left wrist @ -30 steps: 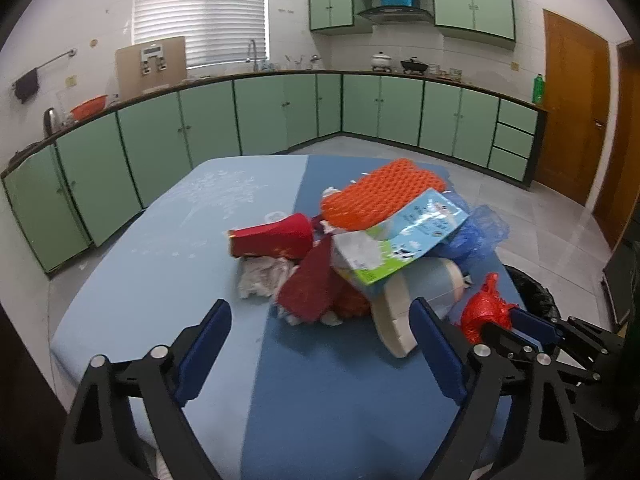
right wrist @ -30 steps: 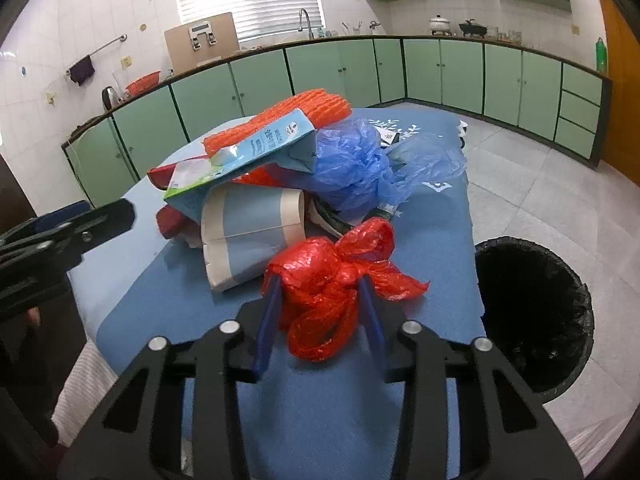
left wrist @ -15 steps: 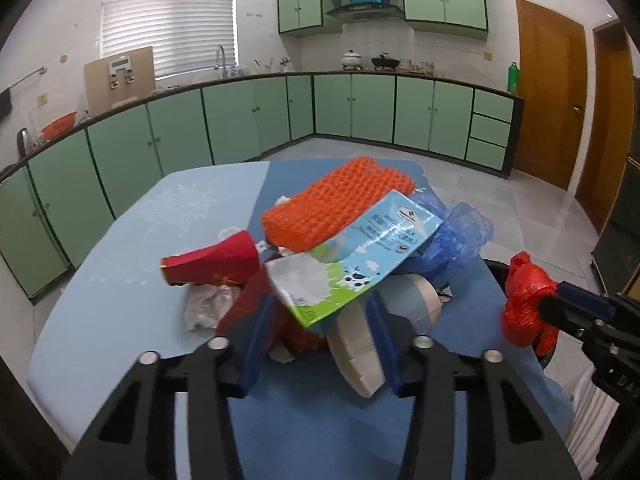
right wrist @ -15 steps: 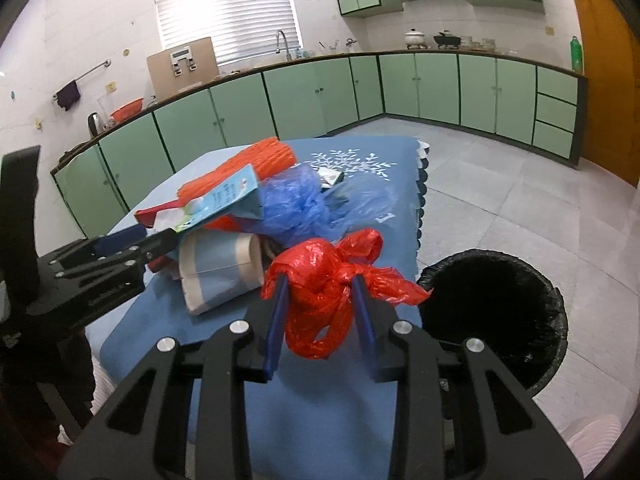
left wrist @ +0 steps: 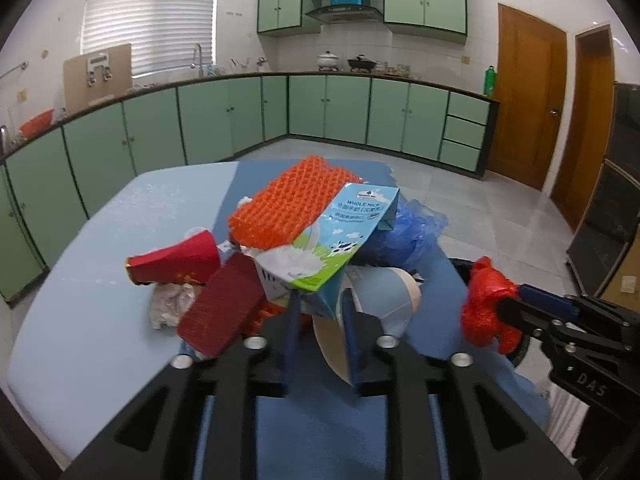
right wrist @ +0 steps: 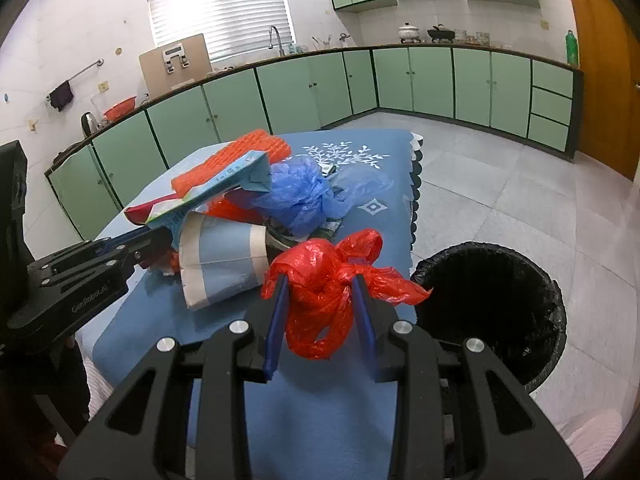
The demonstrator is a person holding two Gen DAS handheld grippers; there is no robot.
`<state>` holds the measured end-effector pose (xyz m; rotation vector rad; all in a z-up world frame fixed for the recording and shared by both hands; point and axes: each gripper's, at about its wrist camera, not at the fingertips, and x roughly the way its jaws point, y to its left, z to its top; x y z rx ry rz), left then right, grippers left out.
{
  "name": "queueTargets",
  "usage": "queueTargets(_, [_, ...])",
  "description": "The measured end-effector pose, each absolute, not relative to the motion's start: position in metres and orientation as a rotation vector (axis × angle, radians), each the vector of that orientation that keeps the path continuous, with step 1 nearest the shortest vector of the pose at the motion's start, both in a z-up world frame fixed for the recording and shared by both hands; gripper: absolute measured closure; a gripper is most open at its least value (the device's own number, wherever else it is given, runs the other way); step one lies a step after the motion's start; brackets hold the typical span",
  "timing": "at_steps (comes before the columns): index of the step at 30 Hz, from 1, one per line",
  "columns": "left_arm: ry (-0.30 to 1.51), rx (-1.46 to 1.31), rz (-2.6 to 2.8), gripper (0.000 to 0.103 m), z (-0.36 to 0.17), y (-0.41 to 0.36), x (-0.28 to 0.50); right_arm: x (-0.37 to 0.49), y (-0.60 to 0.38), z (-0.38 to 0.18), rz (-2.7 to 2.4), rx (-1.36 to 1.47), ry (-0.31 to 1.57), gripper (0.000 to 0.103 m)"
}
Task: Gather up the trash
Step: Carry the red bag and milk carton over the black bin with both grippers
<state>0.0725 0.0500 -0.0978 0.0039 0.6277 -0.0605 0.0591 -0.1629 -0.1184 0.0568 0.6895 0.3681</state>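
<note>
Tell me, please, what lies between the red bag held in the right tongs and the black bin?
Nothing: in the right wrist view only the blue tablecloth's edge and bare floor separate the red bag from the black bin.

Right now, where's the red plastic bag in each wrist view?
Left wrist: red plastic bag at right edge, held in the right gripper, beside the pile.
Right wrist: red plastic bag bottom centre, clamped in that gripper.
Shared landmark: blue paper cup.
</note>
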Motion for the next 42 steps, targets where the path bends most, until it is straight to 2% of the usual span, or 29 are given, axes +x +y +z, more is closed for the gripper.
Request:
queueTargets(1, [0.622, 0.006, -0.051, 0.06, -0.097, 0.051, 0.074, 0.059, -0.164, -0.118, 0.365, 0.059, 0.69, 0.072])
queueTargets(2, [0.617, 0.004, -0.046, 0.054, -0.097, 0.054, 0.076, 0.059, -0.164, -0.118, 0.362, 0.059, 0.69, 0.072])
queueTargets(6, [0.603, 0.014, -0.043, 0.043, -0.099, 0.056, 0.081, 0.061, -0.165, -0.119, 0.355, 0.06, 0.693, 0.072])
queueTargets(8, [0.586, 0.022, -0.048, 0.031, -0.098, 0.058, 0.084, 0.062, -0.164, -0.118, 0.356, 0.057, 0.692, 0.072])
queueTargets(12, [0.571, 0.02, -0.082, 0.023, -0.099, 0.064, 0.093, 0.064, -0.164, -0.119, 0.354, 0.046, 0.69, 0.072])
queueTargets(18, [0.586, 0.002, -0.143, 0.023, -0.107, 0.074, 0.112, 0.07, -0.162, -0.118, 0.341, 0.044, 0.702, 0.072])
queueTargets(19, [0.587, 0.006, -0.146, 0.025, -0.108, 0.074, 0.113, 0.07, -0.161, -0.119, 0.34, 0.045, 0.704, 0.072])
queueTargets(22, [0.603, 0.009, -0.164, 0.042, -0.112, 0.071, 0.114, 0.074, -0.16, -0.12, 0.336, 0.049, 0.713, 0.071])
queueTargets(25, [0.604, 0.003, -0.168, 0.045, -0.114, 0.071, 0.112, 0.075, -0.159, -0.121, 0.335, 0.051, 0.719, 0.071])
queueTargets(28, [0.592, -0.002, -0.149, 0.052, -0.111, 0.073, 0.108, 0.077, -0.16, -0.122, 0.337, 0.052, 0.722, 0.071])
queueTargets(42, [0.491, -0.021, -0.079, 0.052, -0.069, 0.073, 0.072, 0.064, -0.165, -0.101, 0.36, 0.074, 0.66, 0.071])
